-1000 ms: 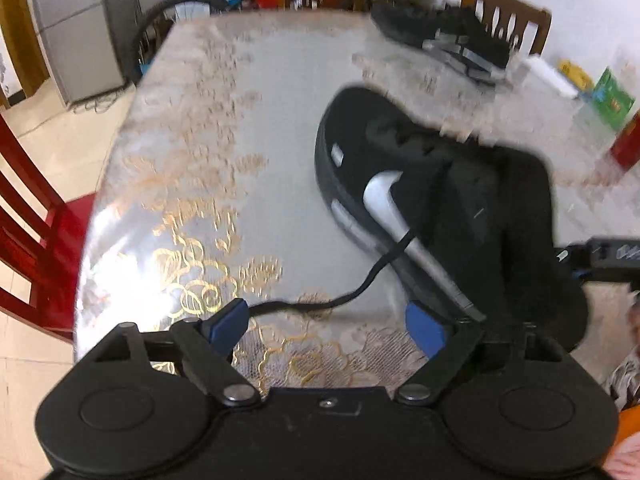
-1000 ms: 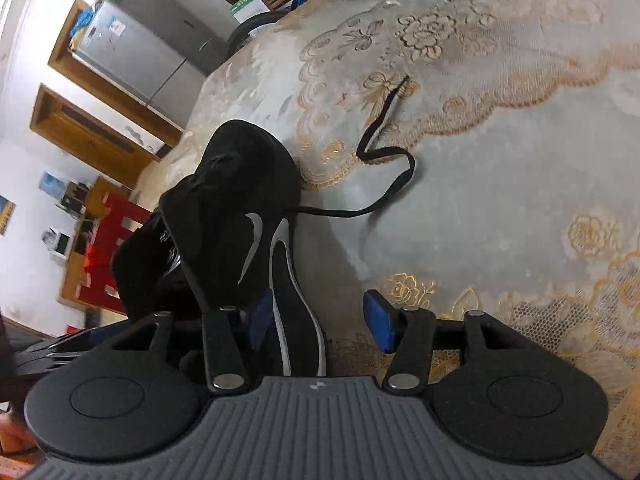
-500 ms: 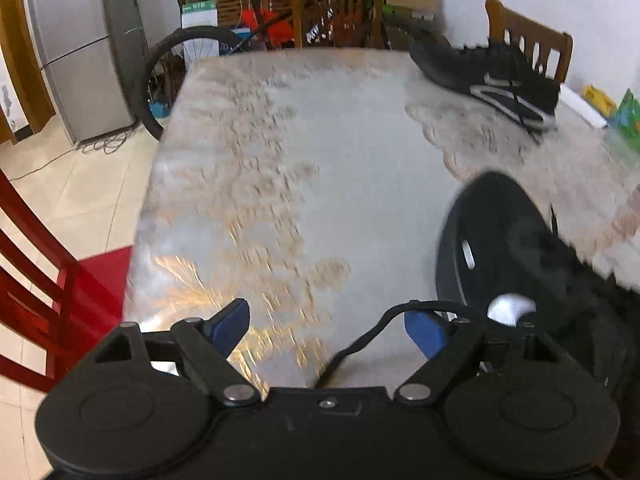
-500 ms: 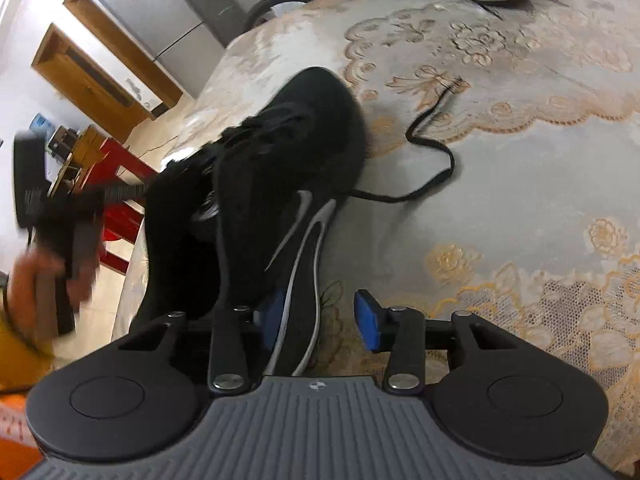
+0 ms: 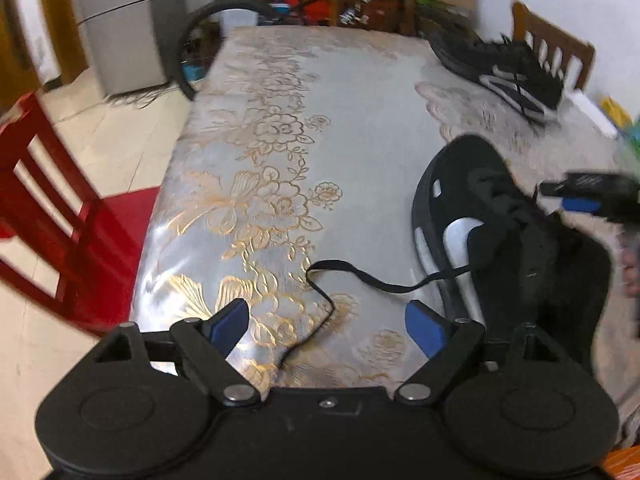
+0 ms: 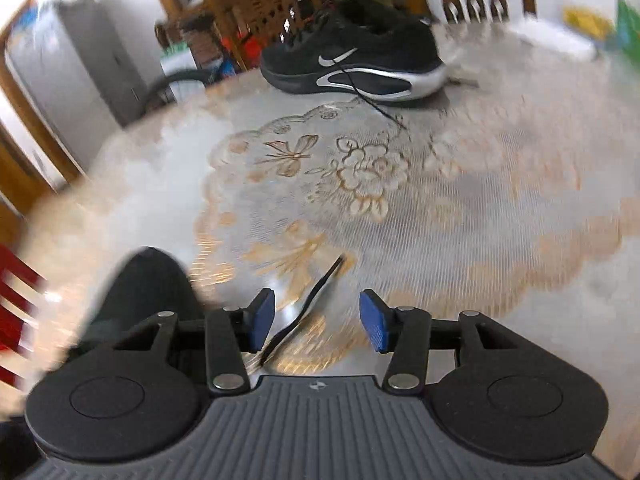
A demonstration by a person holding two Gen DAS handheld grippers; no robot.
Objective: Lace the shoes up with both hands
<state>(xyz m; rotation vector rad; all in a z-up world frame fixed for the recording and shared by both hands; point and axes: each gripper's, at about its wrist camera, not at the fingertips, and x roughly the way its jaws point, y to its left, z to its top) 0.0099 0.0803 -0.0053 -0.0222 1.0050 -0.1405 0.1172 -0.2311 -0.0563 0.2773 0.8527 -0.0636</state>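
We've got both grippers spread and holding nothing, left gripper (image 5: 327, 326) and right gripper (image 6: 317, 321) each straddling a loose lace (image 5: 360, 280) end running forward-ish from the shoe (image 5: 500, 232) on the table (image 5: 360, 120).

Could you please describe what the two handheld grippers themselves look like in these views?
Both are black, with round disc housings at each side and silver pivot screws on angled linkage arms. The left gripper and right gripper carry blue finger pads. The right's body is ribbed grey; the left's smooth black.

Motion blur smears the near shoe (image 6: 144, 292) and right gripper (image 5: 592, 200).
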